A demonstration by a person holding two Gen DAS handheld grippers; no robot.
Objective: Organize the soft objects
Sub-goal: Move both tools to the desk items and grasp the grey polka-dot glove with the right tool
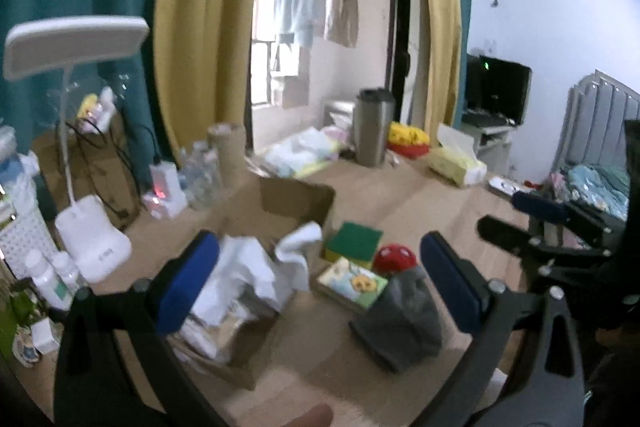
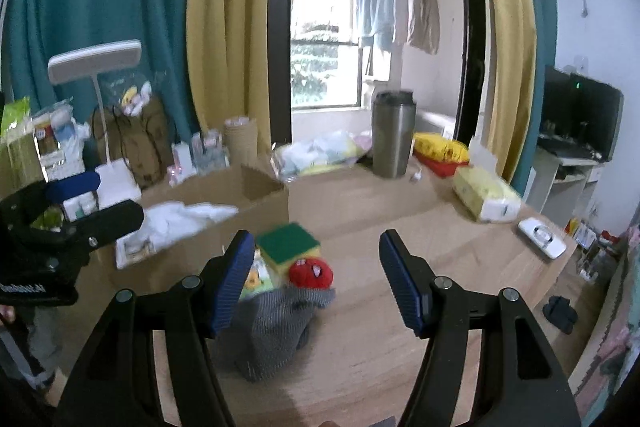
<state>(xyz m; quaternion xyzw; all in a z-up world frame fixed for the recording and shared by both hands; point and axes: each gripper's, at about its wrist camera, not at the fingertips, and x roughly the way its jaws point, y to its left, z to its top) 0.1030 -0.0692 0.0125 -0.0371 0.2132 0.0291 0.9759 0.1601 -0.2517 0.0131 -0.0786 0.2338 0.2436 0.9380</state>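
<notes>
A cardboard box (image 1: 296, 197) on the wooden table holds white cloths (image 1: 248, 275); it also shows in the right wrist view (image 2: 256, 203). To its right lie a green-and-yellow sponge (image 1: 354, 241), a red plush ball (image 1: 396, 259), a printed cloth pack (image 1: 352, 283) and a grey knitted cloth (image 1: 404, 319). In the right wrist view the sponge (image 2: 288, 245), red ball (image 2: 311, 273) and grey cloth (image 2: 276, 327) sit just ahead. My left gripper (image 1: 320, 283) is open and empty, hovering over the box and pile. My right gripper (image 2: 316, 283) is open and empty above the grey cloth.
A white desk lamp (image 1: 92, 239), bottles and a white basket stand at the left. A steel tumbler (image 1: 374, 127), yellow tissue pack (image 1: 456, 165), yellow-red plush (image 1: 408, 139) and bagged cloths (image 1: 300, 155) line the back. A white device (image 2: 542, 237) lies near the table's right edge.
</notes>
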